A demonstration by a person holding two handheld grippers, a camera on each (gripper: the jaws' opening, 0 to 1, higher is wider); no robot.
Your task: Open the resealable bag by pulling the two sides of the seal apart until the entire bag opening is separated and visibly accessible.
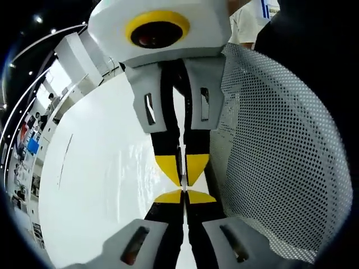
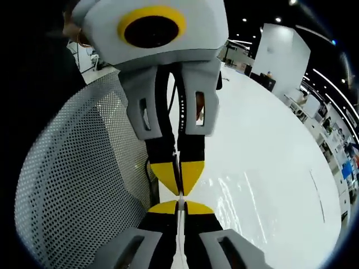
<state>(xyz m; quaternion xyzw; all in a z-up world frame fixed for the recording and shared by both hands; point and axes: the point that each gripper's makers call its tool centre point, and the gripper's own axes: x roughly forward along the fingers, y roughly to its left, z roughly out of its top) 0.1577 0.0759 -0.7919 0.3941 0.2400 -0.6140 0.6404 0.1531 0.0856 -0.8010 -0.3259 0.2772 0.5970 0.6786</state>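
At the centre of the left gripper view, the left gripper and right gripper meet tip to tip, jaws closed on a thin clear bag edge over the white bench; a perforated panel stands at 3 o'clock. Judging by this, pull the seal's sides straight apart, evenly, gripping firmly so the film doesn't slip.

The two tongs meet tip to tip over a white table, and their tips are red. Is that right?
Not quite. The tips are yellow, not red, as the left gripper view shows. The left tongs and the right tongs do meet tip to tip over the white table.
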